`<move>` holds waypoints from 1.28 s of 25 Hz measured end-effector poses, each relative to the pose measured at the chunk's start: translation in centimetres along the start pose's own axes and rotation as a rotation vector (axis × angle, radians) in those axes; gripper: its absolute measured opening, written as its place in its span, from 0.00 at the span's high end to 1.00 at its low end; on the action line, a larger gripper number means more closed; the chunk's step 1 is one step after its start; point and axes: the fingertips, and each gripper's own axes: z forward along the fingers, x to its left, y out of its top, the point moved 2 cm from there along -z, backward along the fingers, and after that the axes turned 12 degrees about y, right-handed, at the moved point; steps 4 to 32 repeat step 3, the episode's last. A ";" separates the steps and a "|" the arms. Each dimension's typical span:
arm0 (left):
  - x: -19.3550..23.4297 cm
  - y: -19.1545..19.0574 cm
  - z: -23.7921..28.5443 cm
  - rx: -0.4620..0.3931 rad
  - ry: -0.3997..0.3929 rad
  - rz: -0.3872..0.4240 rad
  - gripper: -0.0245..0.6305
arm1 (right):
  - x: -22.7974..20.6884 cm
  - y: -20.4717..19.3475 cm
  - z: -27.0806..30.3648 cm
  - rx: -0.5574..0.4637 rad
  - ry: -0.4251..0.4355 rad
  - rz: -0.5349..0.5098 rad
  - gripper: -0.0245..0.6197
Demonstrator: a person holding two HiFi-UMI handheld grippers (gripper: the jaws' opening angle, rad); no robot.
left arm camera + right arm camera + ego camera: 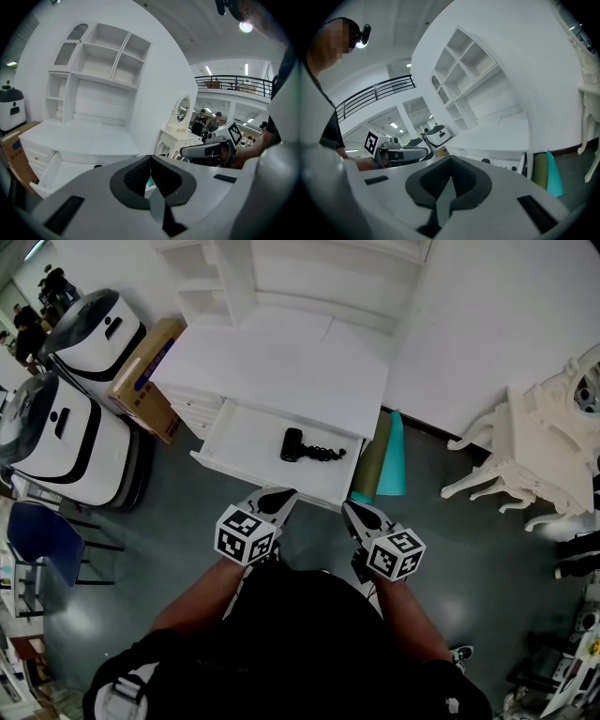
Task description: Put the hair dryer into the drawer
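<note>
Head view: hair dryer (292,444) left-right in drawer (242,432); left gripper (279,494), right gripper (352,508) jaws together, empty.

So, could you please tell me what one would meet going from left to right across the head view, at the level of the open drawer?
cardboard box → hair dryer → teal roll → ornate white table

Open drawer (239,442) is clear above; hair dryer (292,444) occupies its middle.
</note>
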 end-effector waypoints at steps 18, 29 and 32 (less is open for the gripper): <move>0.0 0.0 0.1 0.001 -0.001 -0.003 0.95 | 0.0 0.0 -0.1 0.001 -0.001 -0.001 0.92; 0.0 0.0 0.1 0.001 -0.001 -0.003 0.95 | 0.0 0.0 -0.1 0.001 -0.001 -0.001 0.92; 0.0 0.0 0.1 0.001 -0.001 -0.003 0.95 | 0.0 0.0 -0.1 0.001 -0.001 -0.001 0.92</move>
